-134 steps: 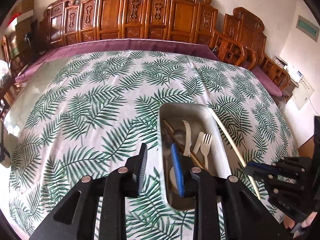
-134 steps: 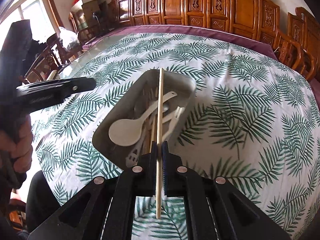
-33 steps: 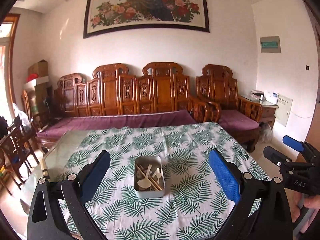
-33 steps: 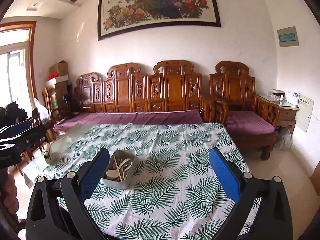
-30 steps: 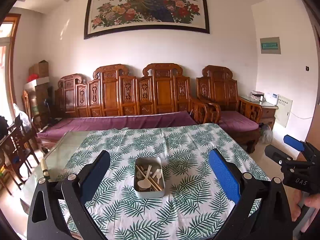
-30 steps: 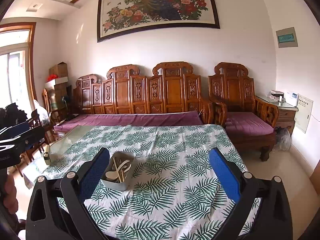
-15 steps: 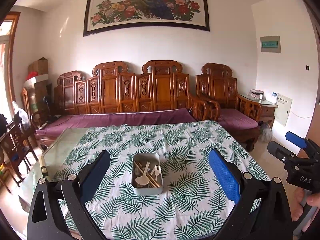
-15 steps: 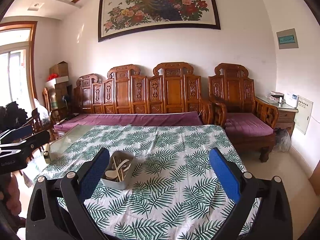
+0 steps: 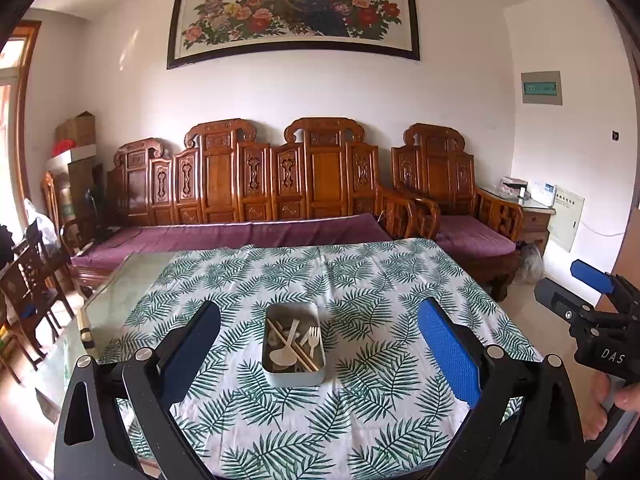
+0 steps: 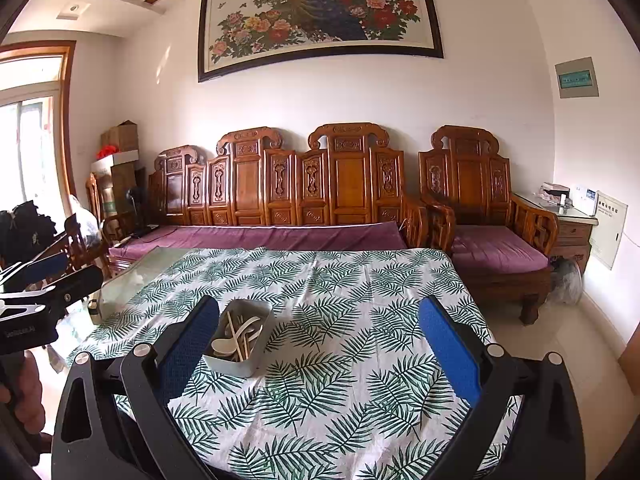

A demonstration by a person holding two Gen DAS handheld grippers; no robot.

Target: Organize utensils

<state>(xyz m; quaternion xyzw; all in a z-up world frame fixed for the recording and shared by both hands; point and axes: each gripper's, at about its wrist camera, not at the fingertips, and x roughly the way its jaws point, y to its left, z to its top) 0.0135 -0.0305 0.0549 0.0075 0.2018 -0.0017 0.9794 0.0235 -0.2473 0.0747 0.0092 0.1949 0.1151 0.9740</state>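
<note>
Utensils in the grey container (image 9: 294, 372) overlap so that only parts can be sorted out: a white spoon (image 9: 283, 355), a white fork (image 9: 314, 338) and wooden chopsticks (image 9: 298, 350) crossing them, with whatever lies beneath lost in shadow. In the right wrist view the near wall of the container hides most of its contents. The near edge of the tabletop is cut off behind both tools.

The left gripper (image 9: 318, 354) is spread wide with nothing between its blue pads, held well back from the container. The right gripper (image 10: 318, 354) is likewise wide apart and empty; from the left wrist view its body shows at the far right, with part of a hand (image 9: 618, 400) at its handle.

The container stands near the middle of the tabletop, on a white tablecloth (image 9: 372, 292) with green fern leaves; bare glass (image 9: 132, 276) shows along the left edge. Behind are a carved wooden bench (image 9: 280, 184) with purple cushions and a framed peacock painting (image 9: 294, 10) on the white wall.
</note>
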